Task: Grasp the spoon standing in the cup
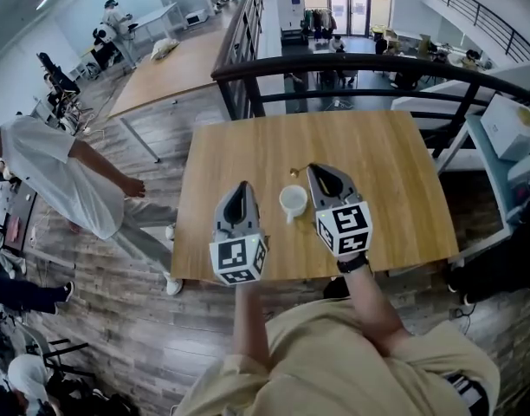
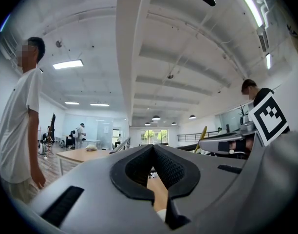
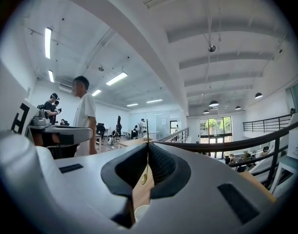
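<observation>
A white cup (image 1: pixel 293 200) stands near the middle of the wooden table (image 1: pixel 395 172), between my two grippers. My right gripper (image 1: pixel 313 170) is just right of and beyond the cup, shut on a thin gold spoon (image 3: pixel 144 177). The spoon's handle rises between the jaw tips and its bowl hangs below, above the cup's rim (image 3: pixel 140 211). In the head view the spoon (image 1: pixel 294 172) shows as a small gold piece at the gripper's tip, beyond the cup. My left gripper (image 1: pixel 242 185) hovers left of the cup, jaws shut on nothing (image 2: pixel 153 147).
A dark railing (image 1: pixel 352 63) runs behind the table's far edge. A person in a white shirt (image 1: pixel 66 180) walks on the floor to the left. A second long table (image 1: pixel 178 68) stands farther back, and white boxes (image 1: pixel 507 124) sit at the right.
</observation>
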